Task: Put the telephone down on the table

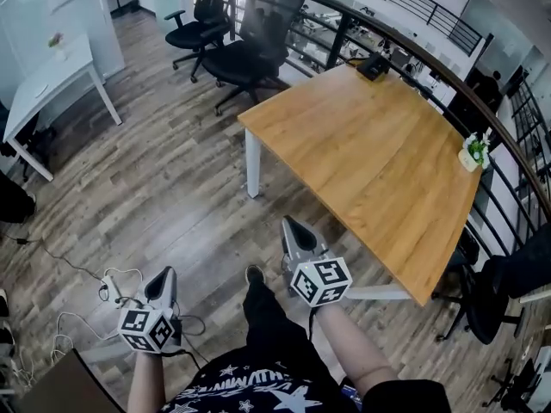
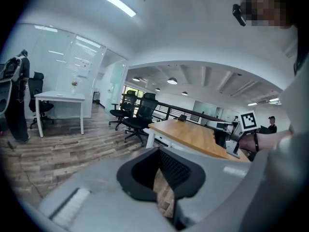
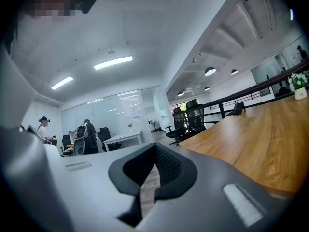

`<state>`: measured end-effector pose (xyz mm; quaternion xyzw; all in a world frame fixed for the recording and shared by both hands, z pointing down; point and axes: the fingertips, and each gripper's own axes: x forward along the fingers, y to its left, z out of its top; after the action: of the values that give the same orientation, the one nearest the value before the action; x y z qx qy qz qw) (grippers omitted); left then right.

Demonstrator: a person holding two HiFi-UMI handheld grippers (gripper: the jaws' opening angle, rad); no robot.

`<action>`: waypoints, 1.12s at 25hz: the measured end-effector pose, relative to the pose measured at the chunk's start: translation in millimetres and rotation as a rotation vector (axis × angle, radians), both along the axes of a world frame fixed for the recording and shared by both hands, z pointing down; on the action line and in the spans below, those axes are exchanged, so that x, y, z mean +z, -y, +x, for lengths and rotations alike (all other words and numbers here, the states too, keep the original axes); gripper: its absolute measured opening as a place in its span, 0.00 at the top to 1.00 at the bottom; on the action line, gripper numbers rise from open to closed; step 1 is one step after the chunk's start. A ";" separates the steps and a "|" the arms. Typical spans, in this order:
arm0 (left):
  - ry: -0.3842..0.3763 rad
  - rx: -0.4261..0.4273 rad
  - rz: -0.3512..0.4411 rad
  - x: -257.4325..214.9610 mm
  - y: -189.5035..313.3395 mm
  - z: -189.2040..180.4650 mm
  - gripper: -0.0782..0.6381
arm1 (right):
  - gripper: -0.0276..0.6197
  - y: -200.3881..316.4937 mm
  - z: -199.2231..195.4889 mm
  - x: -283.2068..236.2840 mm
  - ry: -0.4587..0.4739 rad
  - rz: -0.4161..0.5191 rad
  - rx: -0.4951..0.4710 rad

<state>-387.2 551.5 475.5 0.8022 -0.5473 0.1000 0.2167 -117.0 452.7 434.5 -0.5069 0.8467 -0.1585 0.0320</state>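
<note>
Between the jaws of both grippers is nothing: left gripper [image 1: 165, 275] and right gripper [image 1: 288, 224], two in all, are closed to the tips and empty. Ahead of the right jaws begins the one wooden table [image 1: 362, 153]; far beyond both, on its far corner, sits one dark telephone [image 1: 372, 67], with one potted plant [image 1: 473, 151] well to their right. Untouched, so I judge everything remains: reach, lift, set down.

Two black office chairs [image 1: 225, 46] are standing far off on the wooden floor [image 1: 155, 188]. A white desk [image 1: 47, 89] is sitting far left. White cables [image 1: 77, 317] are trailing near left, perhaps from a power strip [image 1: 112, 289]. A small potted plant [image 1: 474, 152] is standing at the right, beside the dark railing [image 1: 341, 40].
</note>
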 end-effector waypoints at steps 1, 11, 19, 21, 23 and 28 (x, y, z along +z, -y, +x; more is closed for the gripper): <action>0.002 0.007 0.002 1.4 25.1 2.3 0.89 | 0.96 27.2 2.3 4.1 0.000 -0.010 -0.003; -0.024 0.029 -0.061 27.7 255.7 59.3 0.89 | 0.96 249.1 44.6 32.7 -0.013 -0.044 -0.033; -0.015 0.079 -0.054 16.0 363.0 95.3 0.89 | 0.96 342.6 95.1 29.7 0.003 -0.055 0.049; -0.014 0.089 -0.050 13.9 380.7 99.0 0.89 | 0.96 357.2 104.4 25.2 0.006 -0.045 0.067; -0.007 0.105 -0.047 12.9 397.1 103.3 0.89 | 0.96 368.2 114.6 19.8 0.004 -0.030 0.084; 0.006 0.162 -0.019 5.4 446.2 121.3 0.89 | 0.96 388.1 150.8 13.9 0.006 -0.007 0.159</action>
<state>-265.9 105.3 480.9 0.8413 -0.4804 0.1249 0.2140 33.7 64.6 448.4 -0.5722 0.8032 -0.1598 0.0451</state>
